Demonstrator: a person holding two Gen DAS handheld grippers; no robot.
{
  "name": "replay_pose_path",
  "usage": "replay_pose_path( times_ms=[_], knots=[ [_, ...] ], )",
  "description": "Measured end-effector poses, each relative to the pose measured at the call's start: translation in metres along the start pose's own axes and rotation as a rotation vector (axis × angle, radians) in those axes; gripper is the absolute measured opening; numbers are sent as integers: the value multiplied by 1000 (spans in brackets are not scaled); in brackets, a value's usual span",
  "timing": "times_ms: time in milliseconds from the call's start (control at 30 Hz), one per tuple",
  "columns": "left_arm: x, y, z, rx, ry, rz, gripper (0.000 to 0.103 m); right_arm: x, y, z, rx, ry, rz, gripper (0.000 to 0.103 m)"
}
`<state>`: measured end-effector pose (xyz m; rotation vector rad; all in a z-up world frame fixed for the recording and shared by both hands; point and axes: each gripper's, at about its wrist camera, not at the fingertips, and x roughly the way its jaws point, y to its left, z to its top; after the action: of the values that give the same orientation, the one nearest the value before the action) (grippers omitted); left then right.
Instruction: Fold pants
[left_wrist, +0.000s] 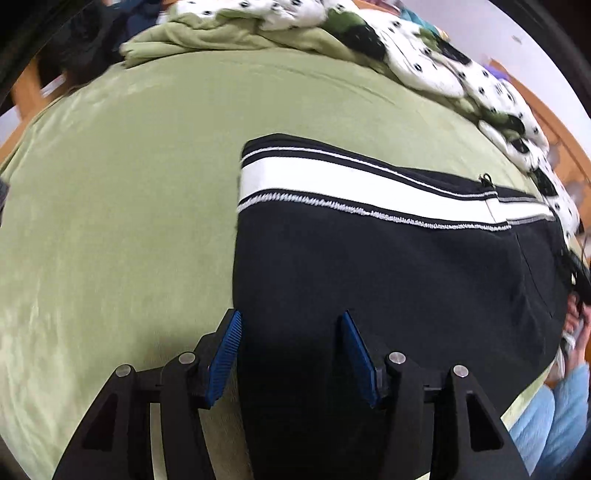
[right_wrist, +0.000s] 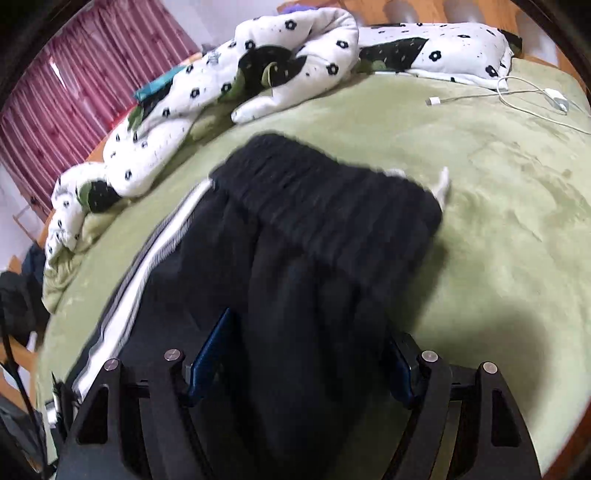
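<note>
Black fabric pants with a white side stripe (left_wrist: 388, 258) lie on a bed covered by a light green plush blanket (left_wrist: 122, 177). Left wrist view: the leg end of the pants sits flat, the stripe running across the far side, its hem edge lined up near the left finger.

Left gripper (left_wrist: 290, 332): blue ribbed pads (left_wrist: 224, 360) set wide apart, nothing between them. It hangs over the near edge of the black cloth; whether it touches the cloth cannot be told.

Right wrist view: the gathered elastic waistband of the pants (right_wrist: 325, 206) is at the far end, blurred, the white stripe running down the left side. A white drawstring tip (right_wrist: 443, 184) pokes out beside the waistband.

Right gripper (right_wrist: 306, 350): fingers spread wide, one on each side of a raised fold of black cloth. The pads do not appear pressed together on it.

White quilt with black flower print and green patches (right_wrist: 207, 107) is bunched along the far edge of the bed. A white charging cable (right_wrist: 517, 96) lies on the blanket near a matching pillow (right_wrist: 443, 48). Pink-red curtain (right_wrist: 74, 85) behind.
</note>
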<state>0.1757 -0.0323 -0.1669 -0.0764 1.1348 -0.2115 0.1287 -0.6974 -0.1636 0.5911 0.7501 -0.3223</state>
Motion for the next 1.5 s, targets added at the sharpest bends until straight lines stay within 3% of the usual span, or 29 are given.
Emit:
replay_pose_path(
  times_ms=[67, 133, 233, 267, 300, 400, 533, 633, 800, 933, 1033, 1167, 1233, 1400, 1500],
  knots=[
    [6, 4, 7, 13, 15, -8, 54, 5, -6, 5, 36, -2, 40, 75],
    [17, 15, 12, -32, 11, -71, 59, 8, -10, 8, 57, -16, 75, 74],
    [27, 30, 18, -141, -31, -174, 59, 5, -10, 11, 55, -35, 80, 58],
    [27, 30, 19, -154, -42, -189, 54, 0, -5, 11, 29, -49, 67, 51],
    [28, 30, 20, -162, -50, -199, 38, -5, 2, 13, -4, -70, 46, 48],
    [22, 30, 20, -199, -69, -235, 19, -41, 44, 11, -139, -166, -12, 39],
    [-12, 20, 24, -164, -131, -225, 11, -93, 105, 16, -221, -259, -3, 36],
    [-36, 22, 36, -183, -153, -293, 10, -129, 152, 18, -285, -317, 10, 36],
    [-73, 38, 51, -172, -205, -330, 10, -177, 224, 17, -299, -350, 64, 34],
    [-116, 82, 52, -170, -275, -244, 10, -192, 262, 5, -260, -301, 180, 34],
    [-137, 128, 54, -188, -297, -150, 10, -184, 284, -13, -268, -266, 241, 34],
    [-130, 183, 55, -216, -275, -39, 10, -135, 294, -40, -256, -177, 268, 34],
    [-113, 202, 52, -215, -252, -6, 10, -104, 291, -55, -282, -142, 232, 34],
    [-57, 236, 32, -263, -194, 27, 13, -13, 244, -79, -304, -5, 8, 35],
    [-43, 247, 29, -311, -179, -2, 25, 11, 214, -86, -252, 36, 18, 41]
  ],
)
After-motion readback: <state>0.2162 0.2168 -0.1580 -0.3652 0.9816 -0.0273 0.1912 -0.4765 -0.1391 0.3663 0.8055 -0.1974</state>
